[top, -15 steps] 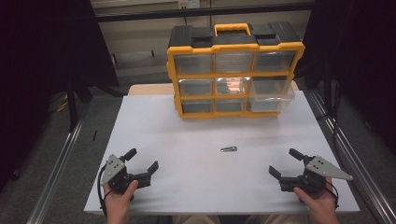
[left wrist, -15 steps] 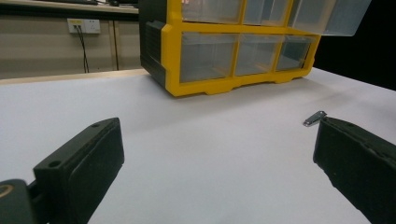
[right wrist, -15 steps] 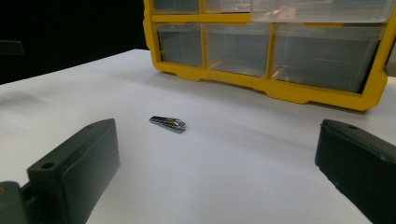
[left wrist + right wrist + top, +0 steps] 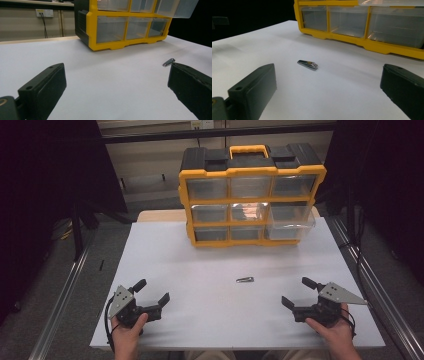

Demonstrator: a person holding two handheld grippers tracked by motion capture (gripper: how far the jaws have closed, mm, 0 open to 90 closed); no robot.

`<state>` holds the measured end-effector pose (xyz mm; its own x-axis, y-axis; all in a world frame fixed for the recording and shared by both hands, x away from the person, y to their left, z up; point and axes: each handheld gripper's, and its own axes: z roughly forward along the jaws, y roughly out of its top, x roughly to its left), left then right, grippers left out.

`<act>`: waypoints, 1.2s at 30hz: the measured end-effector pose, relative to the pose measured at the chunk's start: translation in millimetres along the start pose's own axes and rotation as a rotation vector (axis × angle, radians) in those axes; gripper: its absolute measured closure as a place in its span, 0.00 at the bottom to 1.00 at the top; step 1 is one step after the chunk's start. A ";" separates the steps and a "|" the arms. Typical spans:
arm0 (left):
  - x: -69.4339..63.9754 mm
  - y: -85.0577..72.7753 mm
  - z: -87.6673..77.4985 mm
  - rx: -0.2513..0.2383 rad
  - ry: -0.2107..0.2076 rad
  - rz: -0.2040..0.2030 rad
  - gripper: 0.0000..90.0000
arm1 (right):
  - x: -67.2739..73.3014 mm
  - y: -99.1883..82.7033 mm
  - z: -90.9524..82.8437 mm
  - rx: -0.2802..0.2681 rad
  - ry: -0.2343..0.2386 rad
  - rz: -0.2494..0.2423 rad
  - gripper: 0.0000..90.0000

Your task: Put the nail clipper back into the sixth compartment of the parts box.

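Note:
A small metal nail clipper (image 4: 245, 280) lies flat on the white table (image 4: 200, 265), right of centre. In the right gripper view the nail clipper (image 4: 307, 64) is ahead of the jaws and slightly left. In the left gripper view the nail clipper (image 4: 168, 62) peeks out just above the right jaw. My left gripper (image 4: 153, 290) rests near the front left, open and empty. At the front right my right gripper (image 4: 295, 291) is also open and empty. Each is held by a hand. The open jaws of the left gripper (image 4: 115, 82) and the right gripper (image 4: 328, 82) have nothing between them.
A yellow and black drawer organizer (image 4: 250, 195) with clear drawers stands at the table's far edge. Its middle-right drawer (image 4: 292, 220) is pulled out. Metal rails (image 4: 365, 280) run along both sides of the table, over grey floor.
My right gripper has shifted slightly left, toward the nail clipper. The left gripper and the clipper have stayed where they were.

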<state>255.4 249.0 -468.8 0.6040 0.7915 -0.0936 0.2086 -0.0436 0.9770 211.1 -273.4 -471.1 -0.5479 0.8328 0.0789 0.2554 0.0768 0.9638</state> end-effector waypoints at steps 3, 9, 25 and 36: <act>0.1 -0.1 -0.9 0.005 0.001 0.002 0.02 | -1.0 3.5 5.6 0.007 0.001 0.022 0.00; 0.3 -0.5 -1.6 0.008 0.004 0.005 0.02 | -2.9 6.9 14.1 0.035 0.017 0.009 0.00; 0.1 -1.8 0.3 0.019 -0.001 0.008 0.02 | -0.4 17.3 45.6 0.087 0.070 0.017 0.00; 0.7 -1.4 -0.3 0.016 -0.002 0.012 0.02 | 1.6 28.8 65.9 0.113 0.087 0.007 0.00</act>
<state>255.4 249.8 -470.2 0.6082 0.7896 -0.0820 0.2132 -0.0630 0.9750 270.0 -233.7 -460.0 -0.6118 0.7830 0.1120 0.3449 0.1366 0.9286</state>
